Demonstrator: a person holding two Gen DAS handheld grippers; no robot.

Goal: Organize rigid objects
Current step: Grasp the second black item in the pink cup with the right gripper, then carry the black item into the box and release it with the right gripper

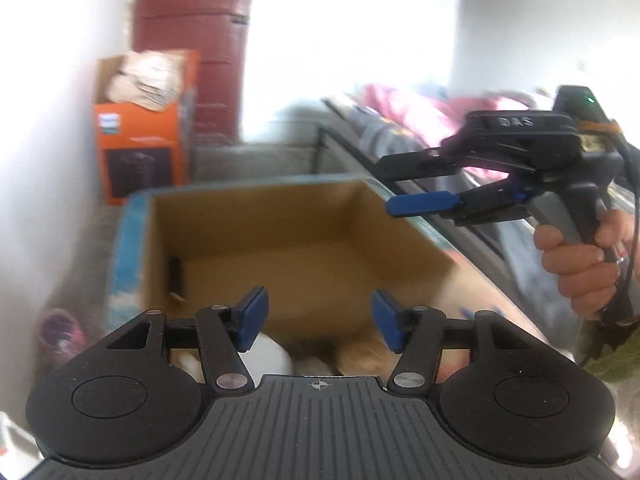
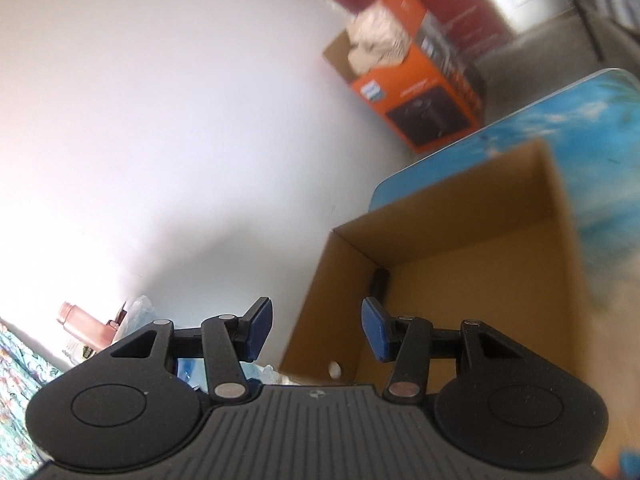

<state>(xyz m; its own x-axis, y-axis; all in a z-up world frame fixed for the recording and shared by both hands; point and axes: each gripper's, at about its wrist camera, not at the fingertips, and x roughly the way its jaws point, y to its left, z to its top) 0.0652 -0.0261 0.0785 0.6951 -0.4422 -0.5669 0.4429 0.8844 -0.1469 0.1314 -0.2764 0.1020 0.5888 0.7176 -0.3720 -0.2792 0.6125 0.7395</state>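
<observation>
We held the left gripper (image 1: 320, 324) just above the near edge of the open brown cardboard box with the blue printed outside (image 1: 256, 216), its blue pads apart and nothing between them. The right gripper (image 1: 404, 184) stood over the far right corner of the same box, also with its pads apart and empty. Inside the box we could see a small dark upright object (image 1: 175, 276) against the left wall, and below the near edge a white rounded object (image 1: 268, 354) and a pale brown lump (image 1: 356, 354), both too blurred to name. We judged that the next rigid object had to come from outside the box, perhaps from the pink bottle (image 2: 80, 322) and the clutter near the wall. To do this step well, we needed to slow down, since both views were blurred, choose one object, and close on its firm middle before lifting it over the cardboard rim.
</observation>
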